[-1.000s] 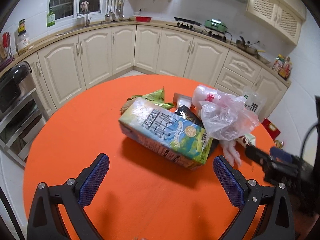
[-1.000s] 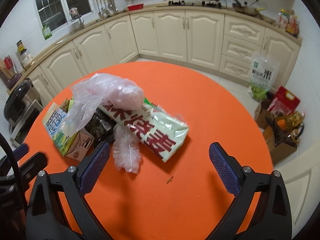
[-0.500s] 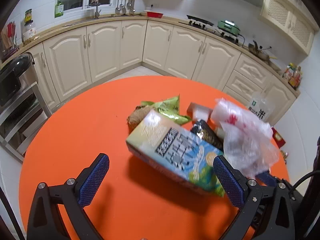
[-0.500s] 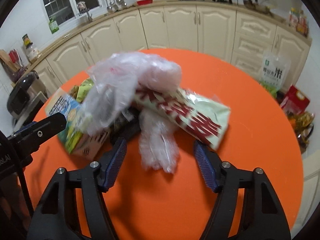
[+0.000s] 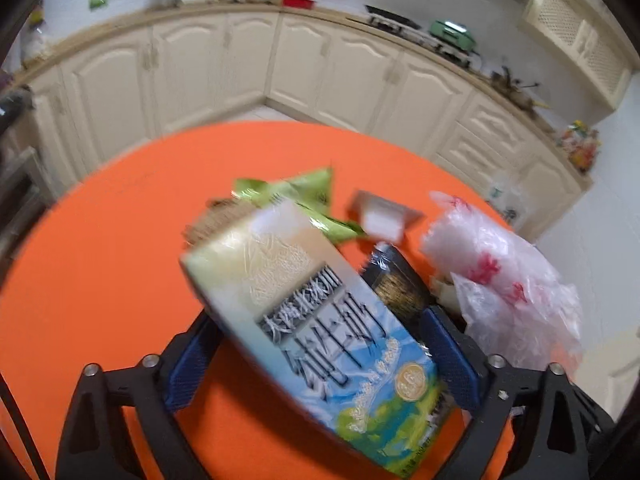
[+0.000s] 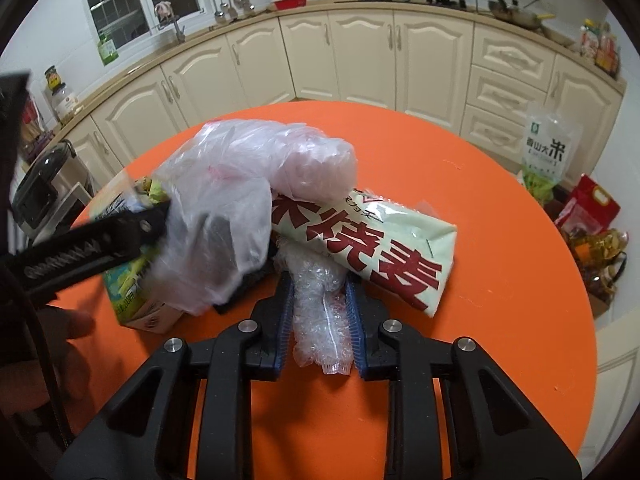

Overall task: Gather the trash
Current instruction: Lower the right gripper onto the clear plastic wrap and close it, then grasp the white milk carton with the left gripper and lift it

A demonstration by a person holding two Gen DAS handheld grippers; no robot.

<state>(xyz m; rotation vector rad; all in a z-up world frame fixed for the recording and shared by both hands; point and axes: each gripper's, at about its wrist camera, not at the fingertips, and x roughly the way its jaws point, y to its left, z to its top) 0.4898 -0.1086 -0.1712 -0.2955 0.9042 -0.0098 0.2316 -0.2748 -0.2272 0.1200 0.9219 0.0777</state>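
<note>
On the round orange table [image 6: 500, 240] lies a pile of trash. A blue and green drink carton [image 5: 320, 320] lies between the pads of my left gripper [image 5: 318, 360], whose jaws are closing on its sides. My right gripper [image 6: 319, 300] is closing and pinches a crinkled clear plastic wrap [image 6: 320, 328] between its blue pads. Behind the wrap sit a pale green packet with red characters [image 6: 368, 248] and a clear plastic bag [image 6: 248, 200]. One black finger of the left gripper [image 6: 92, 248] reaches in from the left, beside the carton [image 6: 128, 292].
A green wrapper [image 5: 296, 196], a small white box [image 5: 384, 220] and a dark packet [image 5: 400, 284] lie behind the carton. Cream cabinets [image 6: 360, 48] ring the room. A rice bag [image 6: 548, 152] and boxes with bottles [image 6: 592, 232] stand on the floor at right.
My left gripper moved forward until the carton lay between its pads, and its jaws narrowed. My right gripper's jaws closed from wide open onto the clear plastic wrap.
</note>
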